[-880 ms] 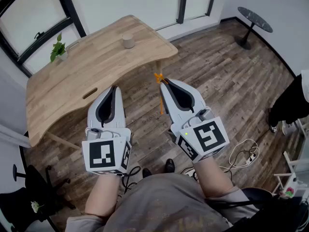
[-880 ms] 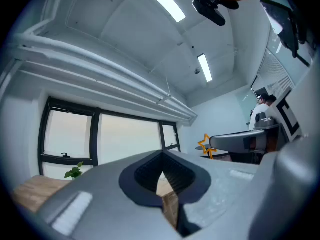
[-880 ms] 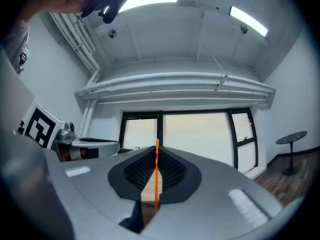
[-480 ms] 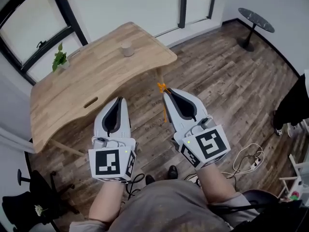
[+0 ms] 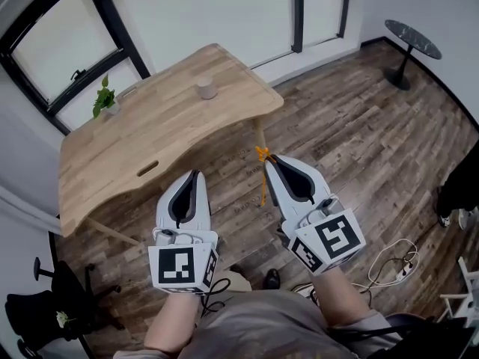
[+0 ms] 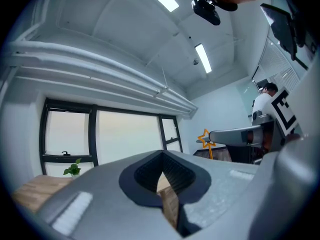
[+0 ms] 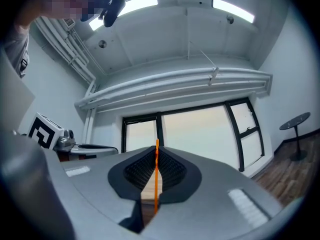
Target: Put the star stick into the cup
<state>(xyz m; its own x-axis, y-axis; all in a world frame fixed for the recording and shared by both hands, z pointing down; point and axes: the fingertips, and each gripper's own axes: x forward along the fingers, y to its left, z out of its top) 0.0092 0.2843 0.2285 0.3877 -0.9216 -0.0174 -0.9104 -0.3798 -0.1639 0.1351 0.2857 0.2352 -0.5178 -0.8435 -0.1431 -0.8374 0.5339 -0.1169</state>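
Note:
My right gripper (image 5: 270,158) is shut on the orange star stick (image 5: 262,176), which hangs over the wooden floor. Its star points away from me and its thin shaft drops below the jaws. In the right gripper view the stick (image 7: 156,176) runs straight up between the pinched jaws. My left gripper (image 5: 197,175) is shut with nothing in it, level with the right one. The left gripper view shows the star (image 6: 204,137) to its right. The small beige cup (image 5: 206,88) stands upright on the far side of the wooden table (image 5: 135,137), well ahead of both grippers.
A small potted plant (image 5: 105,98) sits at the table's far left by the window. A round dark side table (image 5: 412,40) stands at the far right. Cables (image 5: 385,262) lie on the floor at my right. A person's dark leg (image 5: 458,188) shows at the right edge.
The view has shifted so the table and cup sit a little further right and lower in the picture. Both grippers keep their pose, the right one still shut on the stick.

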